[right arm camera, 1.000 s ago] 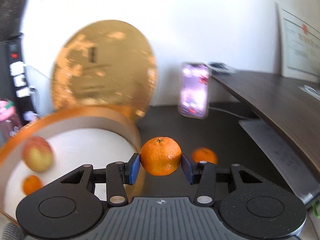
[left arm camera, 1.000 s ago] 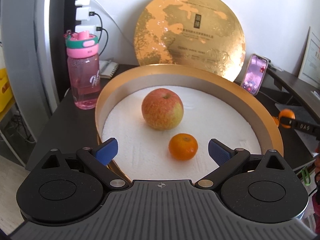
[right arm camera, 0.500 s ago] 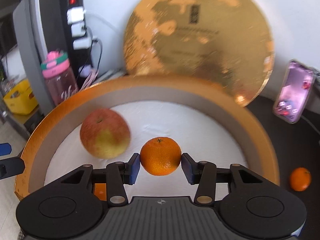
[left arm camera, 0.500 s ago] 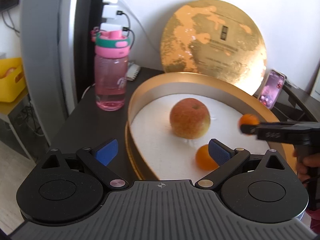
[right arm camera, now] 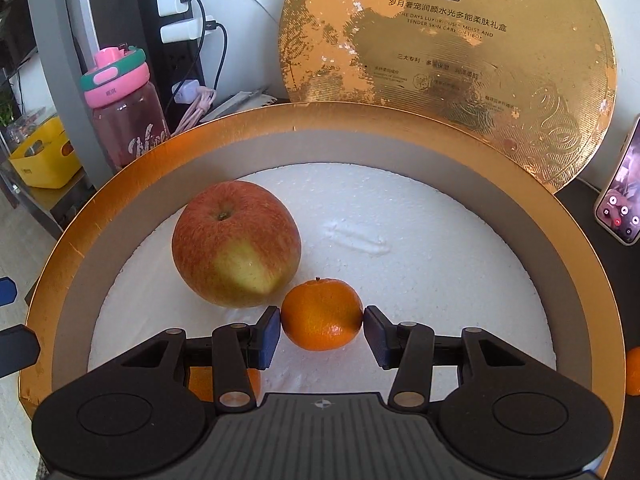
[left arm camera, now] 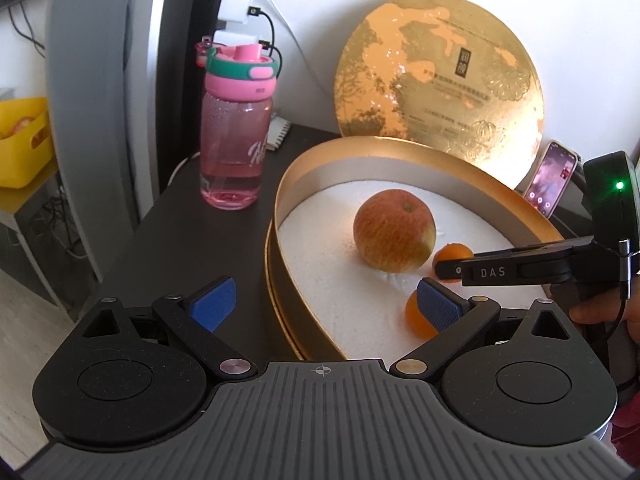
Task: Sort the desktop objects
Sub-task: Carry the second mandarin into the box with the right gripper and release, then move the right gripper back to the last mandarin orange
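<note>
The right claw (right arm camera: 322,330) is clamped on a tangerine (right arm camera: 322,314), one blue pad (right arm camera: 269,336) on each side of the fruit's widest part, which keeps a round, slippery thing from rolling out. The fruit sits low over the white foam floor of the round gold box (right arm camera: 360,120); whether it already rests on the foam cannot be told. It lies just beside the apple (right arm camera: 236,244), close enough that setting it down there likely calls for a gentle release so neither fruit is nudged. A second tangerine (right arm camera: 224,384) shows partly under the claw's left arm, already in the box, so the fruit seems to be gathered here as one group.

The left claw (left arm camera: 325,304) hangs with its pads wide apart and nothing between them, over the box's near rim, apparently waiting. Further out, the box's gold lid (right arm camera: 448,60) leans on the wall behind, out of the way of loading. On the dark tabletop (left arm camera: 200,248) stand a pink water bottle (left arm camera: 236,136) and a propped phone (right arm camera: 622,196); another tangerine (right arm camera: 633,370) lies outside the box at the right, probably next to collect.
</note>
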The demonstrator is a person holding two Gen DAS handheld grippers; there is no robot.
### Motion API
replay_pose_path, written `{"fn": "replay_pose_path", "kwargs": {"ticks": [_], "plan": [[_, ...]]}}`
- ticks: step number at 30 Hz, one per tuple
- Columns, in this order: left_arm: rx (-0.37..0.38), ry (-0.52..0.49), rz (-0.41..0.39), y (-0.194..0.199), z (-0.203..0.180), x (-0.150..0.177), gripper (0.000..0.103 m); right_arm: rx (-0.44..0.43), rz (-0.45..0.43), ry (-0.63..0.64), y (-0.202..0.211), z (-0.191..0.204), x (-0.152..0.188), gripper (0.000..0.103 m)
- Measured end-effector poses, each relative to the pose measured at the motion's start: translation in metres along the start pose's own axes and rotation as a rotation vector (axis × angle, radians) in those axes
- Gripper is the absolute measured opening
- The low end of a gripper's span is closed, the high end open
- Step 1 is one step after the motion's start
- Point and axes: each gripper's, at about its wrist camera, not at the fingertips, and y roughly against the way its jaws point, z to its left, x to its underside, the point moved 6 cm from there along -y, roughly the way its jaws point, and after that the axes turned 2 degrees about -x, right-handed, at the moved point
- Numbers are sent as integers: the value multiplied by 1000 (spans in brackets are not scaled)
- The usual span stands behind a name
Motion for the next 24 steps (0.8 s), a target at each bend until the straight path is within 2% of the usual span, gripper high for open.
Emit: {"fn": "replay_pose_path", "kwargs": {"ticks": [1, 2, 4, 10, 15, 18, 20, 24], "plan": [[0, -3, 2, 0, -1, 0, 100, 1, -5, -5, 2, -1, 0, 50], [0, -6, 3, 1, -3, 1, 100, 1, -11, -12, 5, -3, 0, 61], [-1, -15, 4, 2, -6, 0, 100, -1, -25, -26, 11, -7, 1, 75], [9, -54, 3, 5, -23, 3, 100, -13, -102, -96, 40, -26, 13, 77], [27, -102, 4, 5, -43, 5, 100, -9, -276, -198, 93, -62, 27, 77], [37, -125, 5, 3, -55, 6, 100, 52, -385, -260, 128, -94, 40, 78], [42, -141, 9, 1, -64, 6, 100, 107, -426, -305, 147, -119, 53, 78], [46, -177, 19, -5, -80, 9, 100, 194, -433, -388, 158, -164, 82, 79]]}}
